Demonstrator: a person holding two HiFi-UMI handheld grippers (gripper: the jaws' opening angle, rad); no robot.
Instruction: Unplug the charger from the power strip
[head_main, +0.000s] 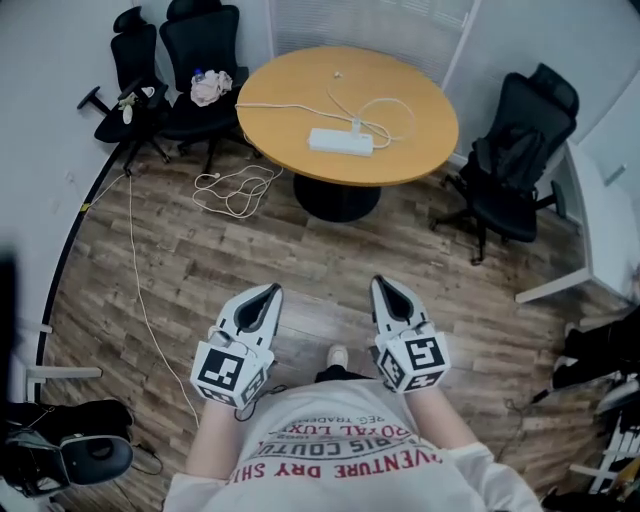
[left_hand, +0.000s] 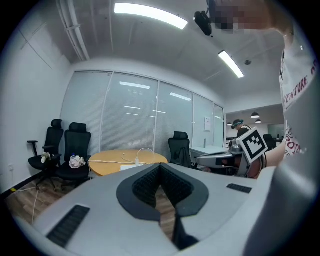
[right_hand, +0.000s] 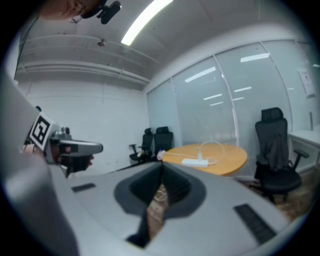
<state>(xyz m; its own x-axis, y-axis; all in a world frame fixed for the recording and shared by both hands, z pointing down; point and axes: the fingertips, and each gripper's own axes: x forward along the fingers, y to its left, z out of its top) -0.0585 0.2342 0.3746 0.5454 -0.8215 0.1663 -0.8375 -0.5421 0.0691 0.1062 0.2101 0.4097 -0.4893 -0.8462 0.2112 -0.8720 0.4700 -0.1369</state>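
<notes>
A white power strip (head_main: 340, 141) lies on the round orange table (head_main: 300, 95) across the room. A white charger (head_main: 355, 125) is plugged into its far side, and its white cable (head_main: 385, 105) loops over the tabletop. Both grippers are held low in front of the person, far short of the table. The left gripper (head_main: 272, 290) and the right gripper (head_main: 380, 283) point toward it with jaws together and nothing between them. The left gripper view shows the left gripper (left_hand: 160, 166) below the strip (left_hand: 129, 167) and charger (left_hand: 136, 160). The right gripper view shows the right gripper (right_hand: 162, 165), the strip (right_hand: 195, 162) and the charger (right_hand: 201, 156).
Black office chairs stand at the back left (head_main: 195, 60) and to the table's right (head_main: 515, 160). A white cable (head_main: 235, 190) lies coiled on the wood floor left of the table's foot. A white desk (head_main: 595, 200) is at the right, a dark bag (head_main: 70, 450) at the near left.
</notes>
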